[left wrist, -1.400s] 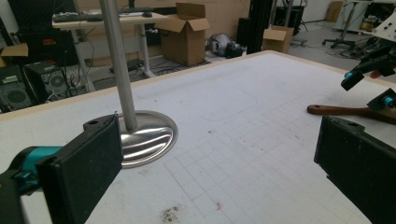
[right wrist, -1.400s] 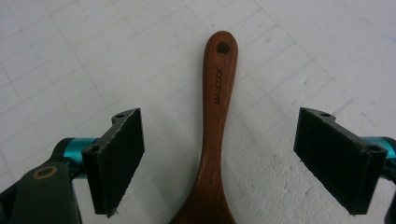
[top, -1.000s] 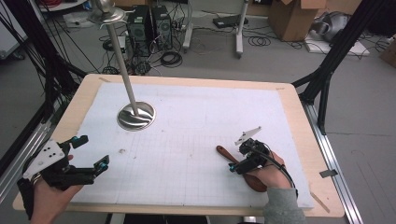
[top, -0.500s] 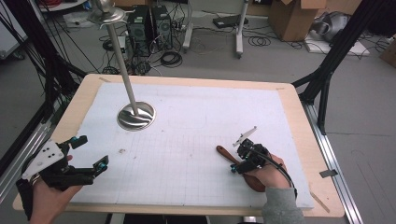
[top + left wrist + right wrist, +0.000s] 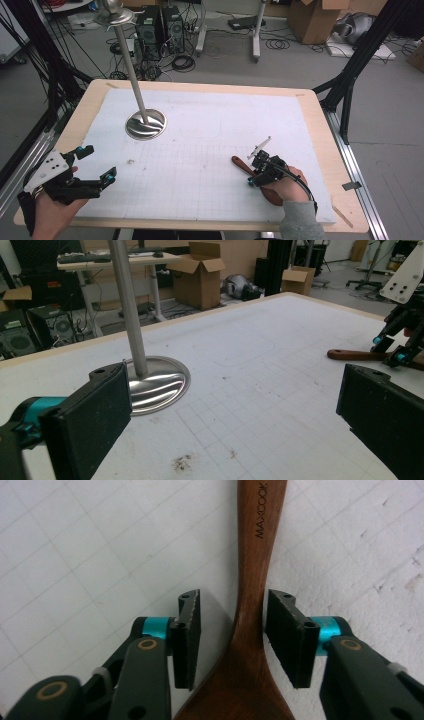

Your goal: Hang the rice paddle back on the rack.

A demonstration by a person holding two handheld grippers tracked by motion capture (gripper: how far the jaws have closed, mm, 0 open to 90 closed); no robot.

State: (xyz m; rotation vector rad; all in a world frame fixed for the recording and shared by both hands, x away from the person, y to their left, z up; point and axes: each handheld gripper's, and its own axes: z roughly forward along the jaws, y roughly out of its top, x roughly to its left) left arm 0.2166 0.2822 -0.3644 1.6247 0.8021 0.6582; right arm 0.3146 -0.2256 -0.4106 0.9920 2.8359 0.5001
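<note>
Near the desk's front right corner, the right gripper (image 5: 231, 630) has been closing its jaws around the wooden spoon (image 5: 252, 575), one pad still apart. The left gripper (image 5: 95, 165) gapes wide.

Left gripper (image 5: 96, 162): black body, teal fittings behind black ribbed pads, white three-cornered plate on top with dark screw holes. Right gripper (image 5: 231, 632): black linkage arms, brass-coloured pivot rings, teal collars, black cable trailing. Grey knit sleeve (image 5: 300, 223) at right wrist.
</note>
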